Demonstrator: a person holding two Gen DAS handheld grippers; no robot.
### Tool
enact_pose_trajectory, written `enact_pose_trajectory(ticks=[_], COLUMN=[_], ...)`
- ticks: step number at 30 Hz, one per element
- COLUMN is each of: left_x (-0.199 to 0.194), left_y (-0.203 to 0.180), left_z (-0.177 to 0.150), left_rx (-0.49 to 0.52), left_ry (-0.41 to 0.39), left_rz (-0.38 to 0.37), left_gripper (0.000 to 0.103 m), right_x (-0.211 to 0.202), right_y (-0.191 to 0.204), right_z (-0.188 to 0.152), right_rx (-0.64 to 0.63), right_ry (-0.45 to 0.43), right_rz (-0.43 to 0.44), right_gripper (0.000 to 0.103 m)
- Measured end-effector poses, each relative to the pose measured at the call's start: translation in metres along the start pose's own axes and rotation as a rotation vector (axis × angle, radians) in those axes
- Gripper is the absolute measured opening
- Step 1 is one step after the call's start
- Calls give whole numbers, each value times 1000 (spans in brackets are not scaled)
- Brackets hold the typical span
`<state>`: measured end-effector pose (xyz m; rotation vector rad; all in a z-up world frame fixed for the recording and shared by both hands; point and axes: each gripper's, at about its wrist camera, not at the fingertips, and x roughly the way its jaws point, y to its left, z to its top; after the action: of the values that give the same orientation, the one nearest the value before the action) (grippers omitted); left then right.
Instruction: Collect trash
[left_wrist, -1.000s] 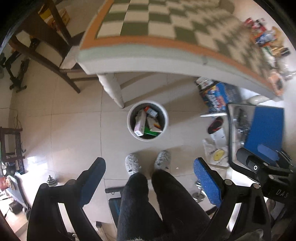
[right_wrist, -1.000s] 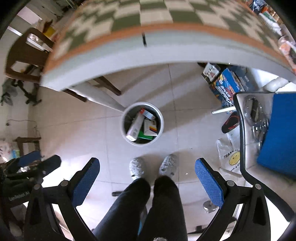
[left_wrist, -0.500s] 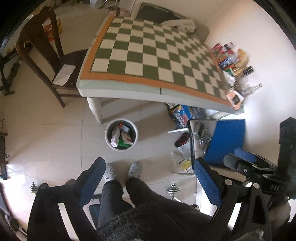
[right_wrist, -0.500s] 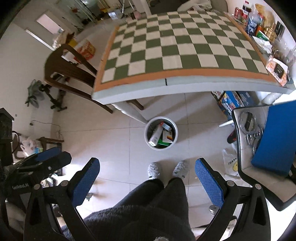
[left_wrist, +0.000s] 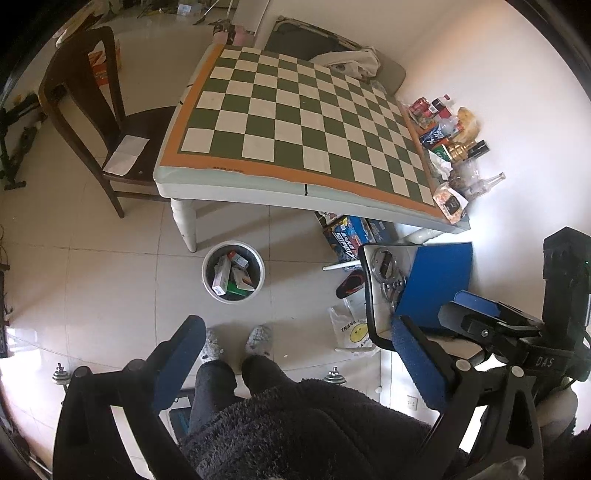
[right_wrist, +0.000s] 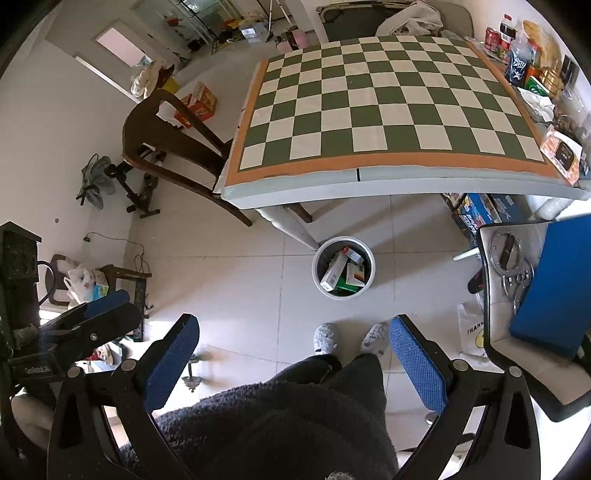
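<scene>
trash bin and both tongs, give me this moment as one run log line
left tongs: open, empty | right tongs: open, empty | trash bin: on floor beside table leg, holds boxes | checkered table: middle bare, clutter along right edge

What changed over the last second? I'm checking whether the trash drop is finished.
Both tools, left tool and right tool, rose up and away from the white trash bin, bringing the whole checkered table into view. Both stayed open and empty; the boxes in the bin did not move.

Black grippers (left_wrist: 295, 363) (blue textured pads (right_wrist: 415, 360))
</scene>
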<state>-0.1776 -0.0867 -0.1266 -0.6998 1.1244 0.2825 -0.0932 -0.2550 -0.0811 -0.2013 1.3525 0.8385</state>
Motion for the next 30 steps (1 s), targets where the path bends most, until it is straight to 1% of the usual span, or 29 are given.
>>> enact_pose_trajectory(ticks=[11, 30], left_x=[-8, -7], left_y=[2, 2], left_z=[-2, -3], left_rx=[27, 29], left_ry=[5, 9], left_rz=[5, 4], left_gripper=[103, 103], right_x=[-1, 4], right_y=[0, -1], right_z=[-5, -7], right_rx=[-19, -30], right_ry=[25, 60], right_rz=[11, 21], right_gripper=[103, 103])
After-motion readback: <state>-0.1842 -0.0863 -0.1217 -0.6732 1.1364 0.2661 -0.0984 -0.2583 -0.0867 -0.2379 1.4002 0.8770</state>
